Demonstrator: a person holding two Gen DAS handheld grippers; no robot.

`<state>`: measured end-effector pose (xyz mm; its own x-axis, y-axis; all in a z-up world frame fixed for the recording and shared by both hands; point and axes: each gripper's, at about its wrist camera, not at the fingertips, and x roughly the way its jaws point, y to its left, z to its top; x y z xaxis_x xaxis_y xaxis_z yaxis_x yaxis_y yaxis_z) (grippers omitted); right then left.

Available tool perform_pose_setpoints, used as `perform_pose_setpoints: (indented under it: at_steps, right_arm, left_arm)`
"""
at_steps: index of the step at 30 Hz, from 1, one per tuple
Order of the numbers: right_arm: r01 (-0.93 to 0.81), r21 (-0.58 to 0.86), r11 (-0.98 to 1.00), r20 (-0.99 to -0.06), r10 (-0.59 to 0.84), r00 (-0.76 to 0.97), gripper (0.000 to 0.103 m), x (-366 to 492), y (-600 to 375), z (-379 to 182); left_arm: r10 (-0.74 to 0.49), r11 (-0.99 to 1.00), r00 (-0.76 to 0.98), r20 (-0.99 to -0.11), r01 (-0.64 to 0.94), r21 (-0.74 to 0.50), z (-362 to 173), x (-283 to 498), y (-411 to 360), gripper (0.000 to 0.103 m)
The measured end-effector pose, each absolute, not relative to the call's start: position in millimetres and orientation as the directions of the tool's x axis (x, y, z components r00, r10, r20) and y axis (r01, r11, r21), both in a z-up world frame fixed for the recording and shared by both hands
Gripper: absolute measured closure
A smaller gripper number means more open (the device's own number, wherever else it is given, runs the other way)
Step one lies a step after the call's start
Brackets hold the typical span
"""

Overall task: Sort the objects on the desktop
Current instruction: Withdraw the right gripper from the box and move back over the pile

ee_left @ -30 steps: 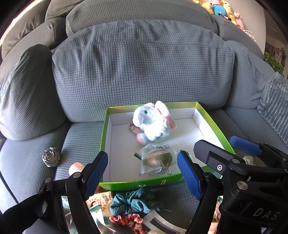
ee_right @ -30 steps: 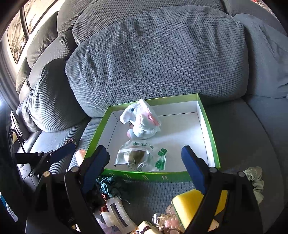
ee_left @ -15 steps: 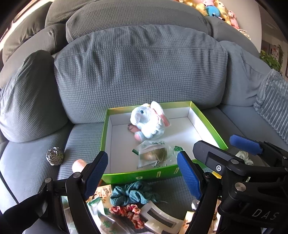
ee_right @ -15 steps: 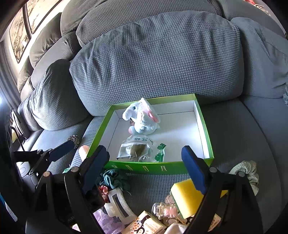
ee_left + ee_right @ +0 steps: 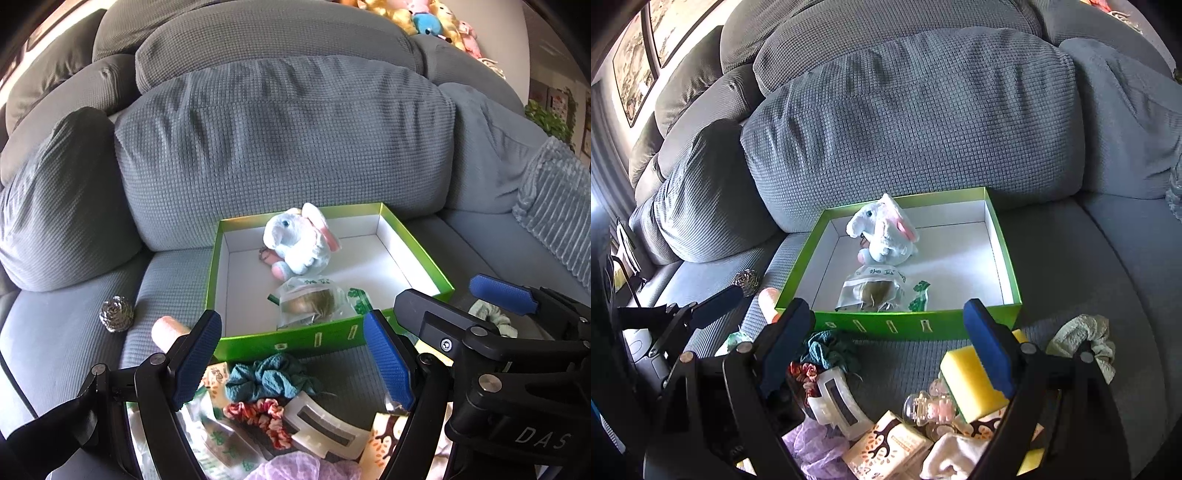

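A green box (image 5: pixel 325 338) (image 5: pixel 908 325) with a white inside sits on the sofa seat and holds a white plush rabbit (image 5: pixel 299 245) (image 5: pixel 882 236) and a clear snack bag (image 5: pixel 314 302) (image 5: pixel 873 293). In front of the box lies a pile: a teal scrunchie (image 5: pixel 267 378) (image 5: pixel 827 349), a red patterned scrunchie (image 5: pixel 258 413), a white hair claw (image 5: pixel 325 432) (image 5: pixel 834 402), a yellow sponge (image 5: pixel 971 376). My left gripper (image 5: pixel 291 356) hangs open over the pile, holding nothing. My right gripper (image 5: pixel 890 345) is open and empty too, above the same pile.
A steel scrubber ball (image 5: pixel 116 314) (image 5: pixel 746 280) and a pink cylinder (image 5: pixel 168 330) lie left of the box. A pale green scrunchie (image 5: pixel 1086 339), a clear bottle (image 5: pixel 931 406), a patterned packet (image 5: pixel 886 446) and lilac fabric (image 5: pixel 816 446) lie near me. Grey sofa cushions (image 5: pixel 280 147) rise behind.
Both grippers have drawn back from the box, which now sits farther off and smaller. More of the pile in front of it has come into view. Neither gripper's jaws moved.
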<state>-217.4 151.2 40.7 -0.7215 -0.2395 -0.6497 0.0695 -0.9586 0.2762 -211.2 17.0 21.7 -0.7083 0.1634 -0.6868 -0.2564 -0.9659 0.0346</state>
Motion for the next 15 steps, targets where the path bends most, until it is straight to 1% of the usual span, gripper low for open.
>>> perform_pose_setpoints:
  at_steps: [15]
  right_arm:
    - [0.083,0.265,-0.961,-0.664,-0.244,-0.706,0.017,-193,148,38]
  left_arm:
    - [0.174,-0.96,-0.69,-0.703,-0.277,0.034,19,-188,13,0.023]
